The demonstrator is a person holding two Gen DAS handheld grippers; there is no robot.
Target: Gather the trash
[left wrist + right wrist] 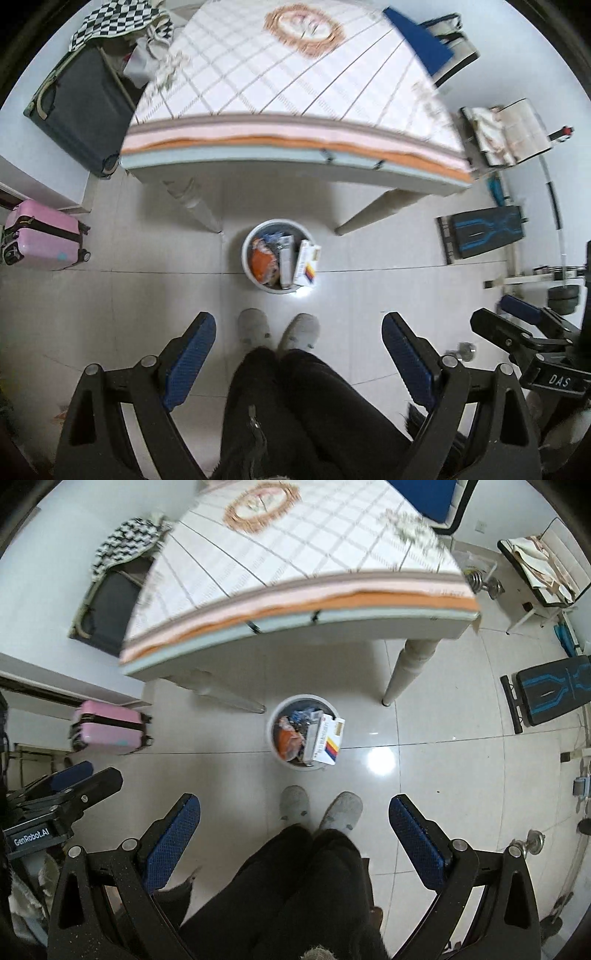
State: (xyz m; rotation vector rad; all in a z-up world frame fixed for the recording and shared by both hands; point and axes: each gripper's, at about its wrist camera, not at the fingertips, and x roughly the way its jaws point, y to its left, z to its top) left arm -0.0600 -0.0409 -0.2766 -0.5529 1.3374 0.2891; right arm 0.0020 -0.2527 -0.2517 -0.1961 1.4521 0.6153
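Glossy pale floor tiles [443,760] reflect a lamp beside the smooth plastic bin [275,716], which holds printed cardboard cartons [328,742]. Behind the bin, patterned cloth [295,74] covers the table.

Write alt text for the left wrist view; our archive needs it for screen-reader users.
Looking steeply down, the open, empty left tongs frame a round white trash bin full of cartons and wrappers on a tiled floor. The person's grey slippers stand just short of it; a cloth-covered table lies beyond, a pink suitcase at left.
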